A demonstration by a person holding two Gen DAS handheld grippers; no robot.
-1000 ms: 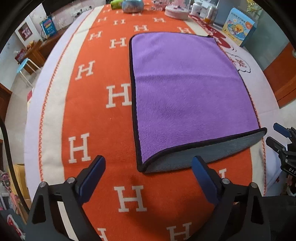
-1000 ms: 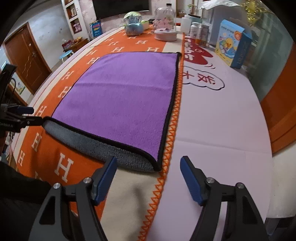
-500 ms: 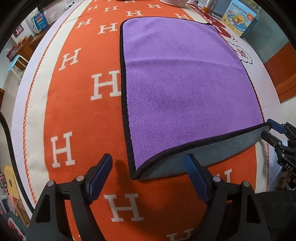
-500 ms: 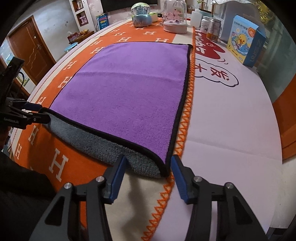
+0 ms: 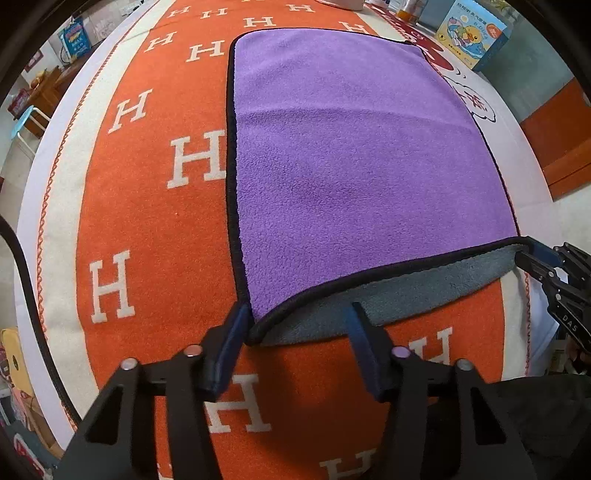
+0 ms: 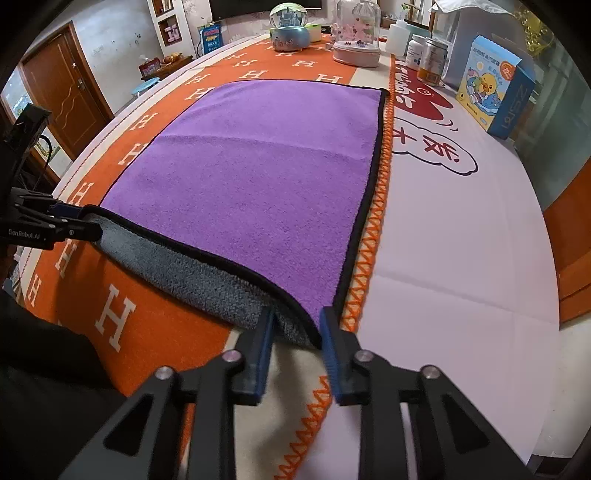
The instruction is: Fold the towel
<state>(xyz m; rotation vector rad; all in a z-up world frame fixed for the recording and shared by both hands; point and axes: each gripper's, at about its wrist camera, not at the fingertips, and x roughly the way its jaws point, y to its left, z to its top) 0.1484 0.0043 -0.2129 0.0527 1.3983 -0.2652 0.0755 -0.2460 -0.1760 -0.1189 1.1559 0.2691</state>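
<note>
A purple towel point(image 5: 351, 155) with black trim and a grey underside lies flat on an orange blanket; it also shows in the right wrist view point(image 6: 258, 173). Its near edge is lifted slightly, so the grey side shows. My left gripper point(image 5: 295, 325) is open, its jaws on either side of the near left corner. My right gripper point(image 6: 297, 325) is narrowed around the near right corner, its pads close to the cloth with small gaps. Each gripper shows at the edge of the other's view, the right point(image 5: 546, 266) and the left point(image 6: 55, 221).
The orange blanket with white H letters point(image 5: 147, 229) covers the table. A white cloth point(image 6: 461, 240) with red print lies to the right. Far edge: a snow globe point(image 6: 290, 27), a glass dome point(image 6: 356, 35), jars point(image 6: 430, 59), a blue box point(image 6: 495, 85).
Both grippers moved forward to the towel's near corners. The right jaws narrowed around the right corner; the left jaws narrowed less. The near edge has lifted a little.
</note>
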